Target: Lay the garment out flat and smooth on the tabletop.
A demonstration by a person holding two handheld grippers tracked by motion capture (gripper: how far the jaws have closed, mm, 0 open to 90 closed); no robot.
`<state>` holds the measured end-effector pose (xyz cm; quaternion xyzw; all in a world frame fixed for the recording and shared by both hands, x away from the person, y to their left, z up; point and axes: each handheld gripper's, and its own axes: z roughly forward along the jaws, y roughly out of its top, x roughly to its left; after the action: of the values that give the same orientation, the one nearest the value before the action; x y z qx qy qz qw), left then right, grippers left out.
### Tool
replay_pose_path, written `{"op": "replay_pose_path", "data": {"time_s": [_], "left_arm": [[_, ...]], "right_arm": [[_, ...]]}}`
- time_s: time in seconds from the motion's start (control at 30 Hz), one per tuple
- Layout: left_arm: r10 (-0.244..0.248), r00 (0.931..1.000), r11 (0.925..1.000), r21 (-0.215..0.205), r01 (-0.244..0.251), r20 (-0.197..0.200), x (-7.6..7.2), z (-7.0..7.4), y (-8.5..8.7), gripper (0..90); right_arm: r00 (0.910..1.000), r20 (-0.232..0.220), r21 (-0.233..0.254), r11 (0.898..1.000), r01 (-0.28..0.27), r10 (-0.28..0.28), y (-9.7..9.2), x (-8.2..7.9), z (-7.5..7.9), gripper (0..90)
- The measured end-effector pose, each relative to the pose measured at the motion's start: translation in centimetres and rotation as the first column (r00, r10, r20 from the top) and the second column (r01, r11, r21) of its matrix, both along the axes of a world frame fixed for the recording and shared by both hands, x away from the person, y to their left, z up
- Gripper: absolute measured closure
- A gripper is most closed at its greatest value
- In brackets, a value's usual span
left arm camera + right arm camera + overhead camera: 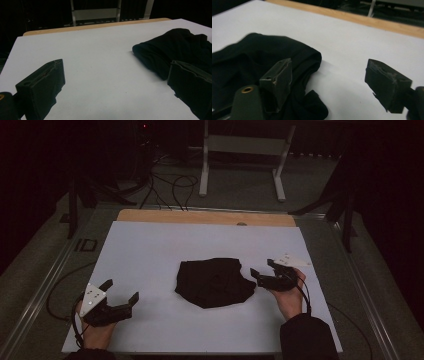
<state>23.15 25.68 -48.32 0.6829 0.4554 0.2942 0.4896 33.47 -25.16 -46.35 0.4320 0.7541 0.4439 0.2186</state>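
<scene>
Cloth: black cloth [215, 282] lay bunched mid-table [150, 250].
Right gripper [261, 269]: jaws wide — nothing between, just beside the cloth's edge.
Left gripper [121, 291]: wide, empty — well apart.

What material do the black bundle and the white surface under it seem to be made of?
Black bundle: probably soft matte fabric, since it lies crumpled in rounded folds. White surface: smooth and matte, perhaps paper or a thin sheet; it leaves a wood-coloured edge bare at the far side.
</scene>
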Motion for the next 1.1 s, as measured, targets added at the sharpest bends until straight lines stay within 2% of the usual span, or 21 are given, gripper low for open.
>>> {"op": "replay_pose_path", "data": {"time_s": [0.13, 0.2, 0.33, 0.4, 0.5, 0.57, 0.63, 0.7, 0.8, 0.87, 0.97, 1.1], "left_arm": [[0.001, 1.0000, 1.0000, -0.001, -0.001, 0.001, 0.0, 0.0, 0.0, 1.3], [0.000, 1.0000, 1.0000, 0.001, 0.000, 0.000, 0.0, 0.0, 0.0, 1.3], [0.000, 1.0000, 1.0000, -0.002, 0.000, 0.001, -0.1, 0.0, 0.0, 1.3], [0.001, 1.0000, 1.0000, -0.002, -0.001, 0.003, -0.1, 0.0, 0.0, 1.3], [0.001, 1.0000, 1.0000, -0.001, -0.001, 0.002, -0.1, 0.0, 0.1, 1.3], [0.002, 1.0000, 1.0000, -0.001, -0.002, 0.002, -0.1, 0.0, 0.1, 1.3], [0.002, 1.0000, 1.0000, -0.001, -0.002, 0.002, -0.1, 0.0, 0.1, 1.3], [-0.001, 1.0000, 1.0000, 0.002, 0.001, -0.001, -0.1, 0.0, 0.0, 1.3], [0.000, 1.0000, 1.0000, 0.004, 0.000, -0.004, -0.1, 0.0, 0.0, 1.3], [0.001, 1.0000, 1.0000, 0.004, -0.001, -0.003, -0.1, 0.0, 0.1, 1.4], [0.004, 1.0000, 1.0000, 0.003, -0.004, -0.004, -0.1, 0.0, 0.1, 1.4], [0.005, 1.0000, 1.0000, 0.005, -0.005, -0.008, 0.0, -0.1, 0.1, 1.4]], "right_arm": [[0.9974, -0.071, -0.026, 1.000, -0.017, 0.015, 0.7, 1.4, -1.7, 30.0], [0.9952, -0.096, -0.055, 0.998, -0.022, 0.016, 1.1, 2.0, -2.5, 34.0], [0.9917, -0.129, -0.131, 0.991, -0.016, -0.001, 1.9, 2.8, -3.8, 49.3], [0.9885, -0.151, -0.149, 0.988, -0.031, 0.008, 2.2, 3.0, -4.4, 54.1], [0.9834, -0.177, -0.175, 0.982, -0.073, 0.041, 2.7, 2.9, -5.1, 56.9], [0.9778, -0.205, -0.190, 0.978, -0.082, 0.042, 3.0, 2.8, -5.5, 59.4], [0.9711, -0.234, -0.143, 0.986, -0.085, 0.050, 2.7, 2.8, -5.6, 65.2], [0.9680, -0.244, -0.130, 0.987, -0.095, 0.061, 2.6, 2.8, -5.6, 70.2], [0.9616, -0.261, -0.104, 0.988, -0.117, 0.086, 2.7, 2.8, -5.6, 83.3], [0.9633, -0.255, -0.107, 0.988, -0.116, 0.086, 2.8, 2.7, -5.6, 86.3], [0.9743, -0.222, -0.149, 0.986, -0.070, 0.036, 2.7, 2.3, -5.2, 87.1], [0.9845, -0.175, -0.122, 0.992, -0.013, -0.009, 1.5, 1.7, -3.8, 87.1]]}}
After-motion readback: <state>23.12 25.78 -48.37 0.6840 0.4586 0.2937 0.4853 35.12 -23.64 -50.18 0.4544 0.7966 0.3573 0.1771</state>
